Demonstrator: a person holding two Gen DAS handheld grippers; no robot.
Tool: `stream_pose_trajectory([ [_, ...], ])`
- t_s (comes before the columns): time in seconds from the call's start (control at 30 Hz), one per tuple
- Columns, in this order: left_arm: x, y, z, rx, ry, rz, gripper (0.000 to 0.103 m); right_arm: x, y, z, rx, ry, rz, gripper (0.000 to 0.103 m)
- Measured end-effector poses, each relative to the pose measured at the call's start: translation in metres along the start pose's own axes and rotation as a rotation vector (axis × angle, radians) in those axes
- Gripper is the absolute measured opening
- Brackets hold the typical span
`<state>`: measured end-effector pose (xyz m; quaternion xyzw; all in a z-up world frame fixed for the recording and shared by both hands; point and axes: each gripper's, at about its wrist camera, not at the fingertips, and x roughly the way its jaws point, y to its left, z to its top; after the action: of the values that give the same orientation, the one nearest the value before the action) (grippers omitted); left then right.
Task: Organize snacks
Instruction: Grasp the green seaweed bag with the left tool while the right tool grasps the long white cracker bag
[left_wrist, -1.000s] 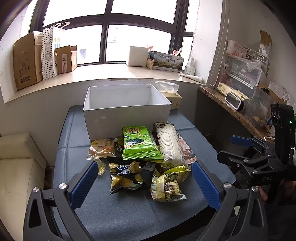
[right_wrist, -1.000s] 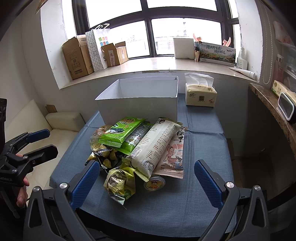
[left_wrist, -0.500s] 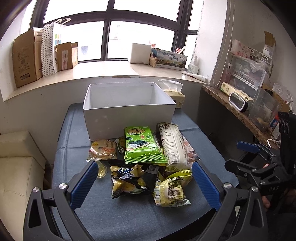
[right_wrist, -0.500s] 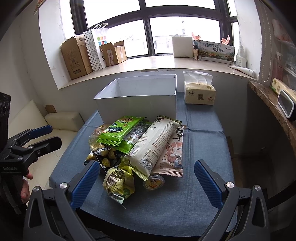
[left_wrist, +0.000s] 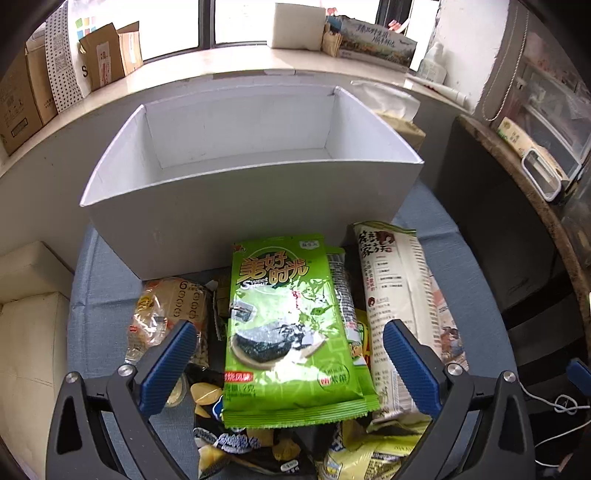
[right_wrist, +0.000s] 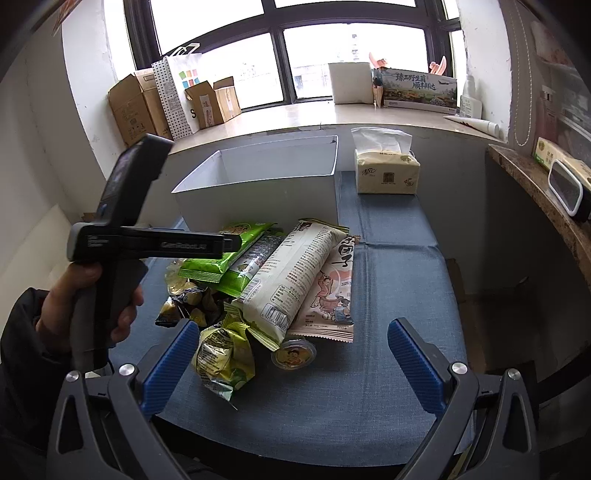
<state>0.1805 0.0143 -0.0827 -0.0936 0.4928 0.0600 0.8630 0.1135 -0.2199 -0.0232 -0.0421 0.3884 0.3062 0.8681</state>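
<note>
Blue cloth covers the table (right_wrist: 388, 387), which stands under a wide window sill. Over it the left hand-held gripper (left_wrist: 290, 334) hangs with its blue pads spread wide, one on each side of the green seaweed packet (left_wrist: 291, 332) but not touching it. That packet lies on top of the snack heap, just in front of the white box (left_wrist: 251, 206), whose inside holds nothing. To its right lies the long cream packet (left_wrist: 399, 310), and to its left a clear bag of round biscuits (left_wrist: 166, 310); dark and yellow chip bags (left_wrist: 240, 439) poke out beneath. In the right wrist view a hand (right_wrist: 88, 299) grips the left tool's handle beside the heap. The right hand-held gripper (right_wrist: 293, 345) is also spread wide, held back above the near edge of the table, with a yellow-green bag (right_wrist: 223, 360) and a small round jelly cup (right_wrist: 293, 354) between its pads, untouched. A tissue pack (right_wrist: 386, 173) sits right of the box.
</note>
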Motion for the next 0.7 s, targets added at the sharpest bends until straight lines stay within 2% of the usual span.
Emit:
stream_pose_trajectory([
  [0.17, 0.023, -0.001, 0.004, 0.027, 0.018, 0.083, 0.102, 0.0, -0.007, -0.001, 0.02, 0.005, -0.007, 0.103],
  [0.23, 0.026, -0.001, 0.004, 0.043, 0.019, 0.095, 0.088, 0.001, -0.01, -0.002, 0.029, 0.007, -0.01, 0.103],
  [0.27, 0.026, -0.001, 0.004, 0.042, 0.027, 0.089, 0.069, 0.001, -0.012, -0.002, 0.035, 0.007, -0.011, 0.103],
  [0.33, 0.025, -0.001, 0.004, 0.049, 0.039, 0.077, 0.07, 0.002, -0.014, -0.003, 0.046, 0.009, -0.009, 0.103],
  [0.5, 0.006, 0.002, 0.004, 0.046, 0.004, 0.057, 0.07, 0.005, -0.015, -0.003, 0.053, 0.016, -0.013, 0.103],
  [0.7, -0.057, 0.016, -0.018, 0.025, -0.121, 0.012, 0.07, 0.031, -0.017, 0.004, 0.095, 0.073, 0.006, 0.103],
])
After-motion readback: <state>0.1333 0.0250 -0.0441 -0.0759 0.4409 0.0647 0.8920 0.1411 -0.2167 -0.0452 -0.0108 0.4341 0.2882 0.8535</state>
